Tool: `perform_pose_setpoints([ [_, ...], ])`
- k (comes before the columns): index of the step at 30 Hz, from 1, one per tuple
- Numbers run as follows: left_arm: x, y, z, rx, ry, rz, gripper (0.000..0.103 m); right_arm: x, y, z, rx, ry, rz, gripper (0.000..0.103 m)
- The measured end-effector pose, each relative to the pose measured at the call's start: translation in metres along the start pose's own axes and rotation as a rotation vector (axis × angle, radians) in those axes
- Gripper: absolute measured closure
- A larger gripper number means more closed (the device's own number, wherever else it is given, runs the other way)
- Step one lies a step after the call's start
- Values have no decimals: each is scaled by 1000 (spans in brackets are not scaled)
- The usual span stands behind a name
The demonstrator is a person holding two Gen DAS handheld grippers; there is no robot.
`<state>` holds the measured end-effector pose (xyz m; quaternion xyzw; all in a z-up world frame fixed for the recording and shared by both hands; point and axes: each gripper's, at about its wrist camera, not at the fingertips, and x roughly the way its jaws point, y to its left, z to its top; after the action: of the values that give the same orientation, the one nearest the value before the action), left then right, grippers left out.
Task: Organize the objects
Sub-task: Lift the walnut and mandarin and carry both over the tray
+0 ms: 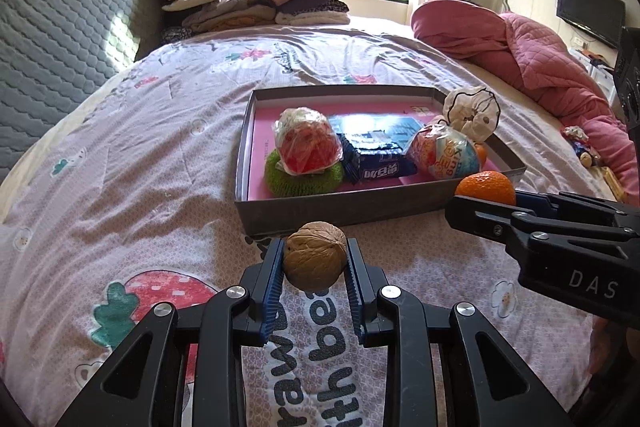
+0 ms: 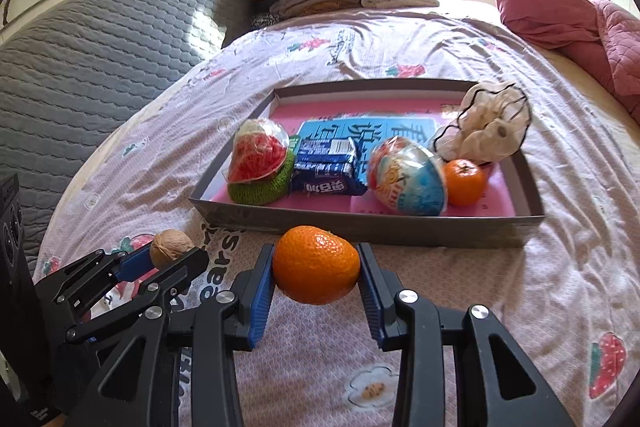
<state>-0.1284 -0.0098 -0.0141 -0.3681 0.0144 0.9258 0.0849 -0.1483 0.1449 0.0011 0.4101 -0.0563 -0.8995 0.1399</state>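
Left tongs (image 1: 315,259) at lower centre of the left wrist view, clamped on a walnut (image 1: 315,255); right tongs (image 2: 316,267) at lower centre of the right wrist view, clamped on a mandarin (image 2: 316,264). Both held above the bedspread (image 1: 140,167), just short of the near wall of the grey tray (image 1: 340,205) at mid-frame. Likely step: carrying both into the tray. Best done by lifting clear over the near wall, aiming for bare pink floor at the near right corner, lowering fully, then releasing gently, since both are round and apt to roll. Walnut tan, wrinkled, hard. Mandarin bright orange, dimpled, glossy, softer, so no extra squeeze. Already inside: green scrubber (image 1: 304,179), blue packet (image 1: 380,155), second mandarin (image 2: 464,181).
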Motion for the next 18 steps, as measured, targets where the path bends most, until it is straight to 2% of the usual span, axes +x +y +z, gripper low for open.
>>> perform_pose_setpoints([
  [8, -24, -11, 14, 21, -42, 6, 74, -35, -14, 2, 7, -60, -9, 63],
  [18, -50, -36, 44, 74, -106, 15, 74, -79, -32, 21, 1, -147, -36, 63],
])
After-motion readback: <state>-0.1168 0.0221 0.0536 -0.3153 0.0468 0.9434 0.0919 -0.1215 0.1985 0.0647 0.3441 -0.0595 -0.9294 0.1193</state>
